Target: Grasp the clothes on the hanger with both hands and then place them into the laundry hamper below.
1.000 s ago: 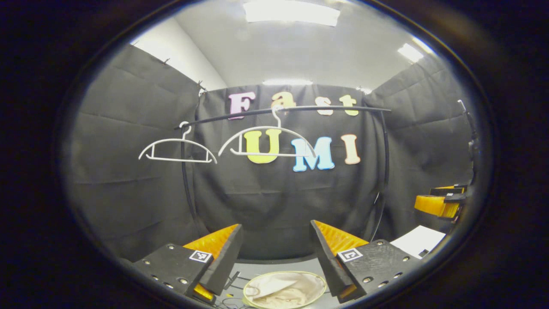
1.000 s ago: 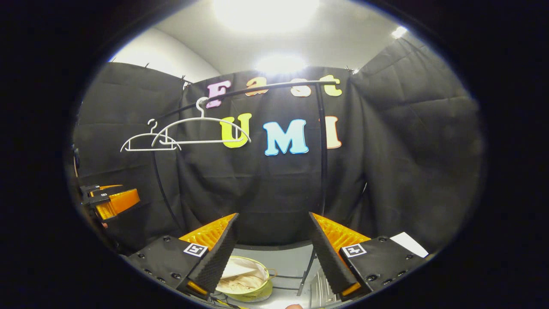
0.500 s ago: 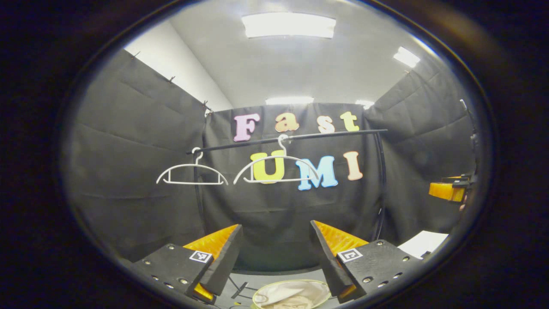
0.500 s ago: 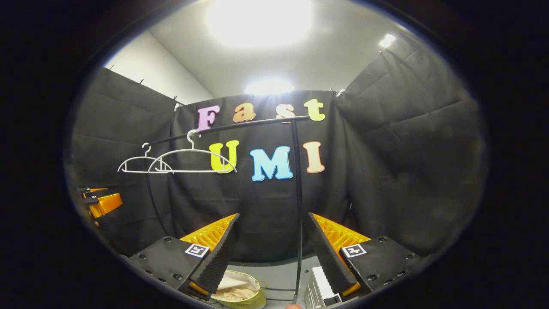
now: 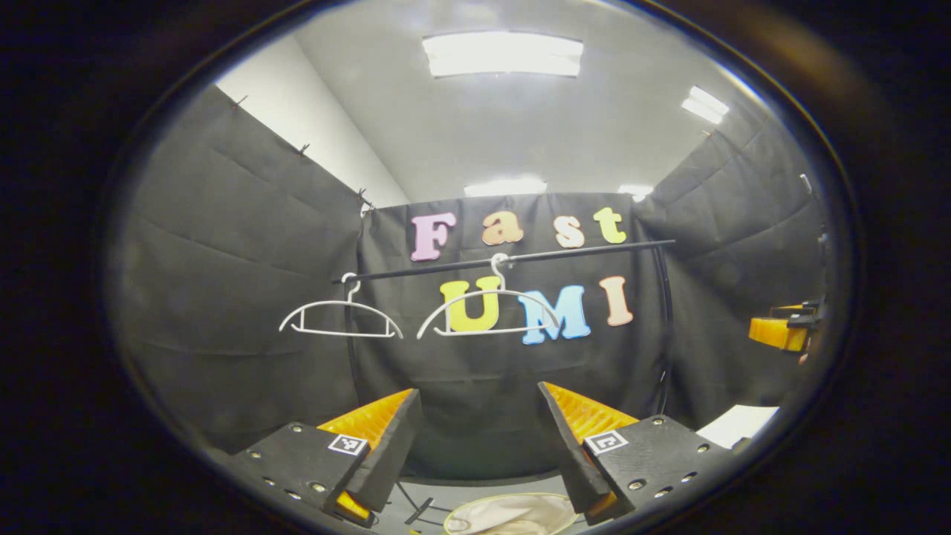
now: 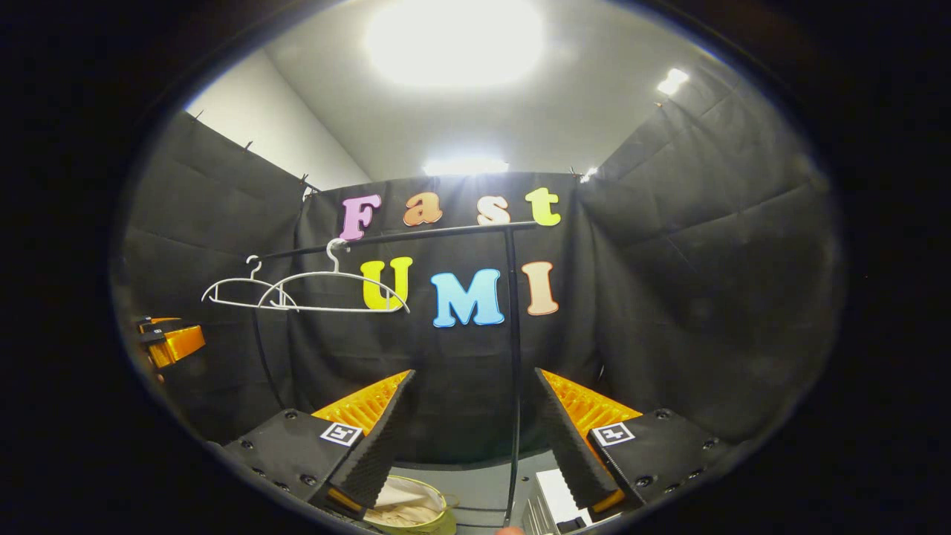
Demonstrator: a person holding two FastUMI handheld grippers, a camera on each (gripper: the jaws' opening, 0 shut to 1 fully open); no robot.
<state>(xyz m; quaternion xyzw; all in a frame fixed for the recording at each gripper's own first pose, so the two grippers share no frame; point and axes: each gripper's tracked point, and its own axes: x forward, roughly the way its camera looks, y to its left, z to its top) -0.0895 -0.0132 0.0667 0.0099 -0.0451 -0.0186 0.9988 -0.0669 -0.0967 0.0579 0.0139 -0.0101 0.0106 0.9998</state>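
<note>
Left claw & right claw both wide open, nothing held. Two white hangers bare on black rail. Clothes lie in the laundry hamper below, betw. claw fingers at bottom edge.

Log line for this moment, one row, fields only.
left gripper: open, holding nothing | right gripper: open, holding nothing | hangers: both bare on rail | clothes: in hamper below

Cream clothes lie crumpled inside the hamper.
</note>
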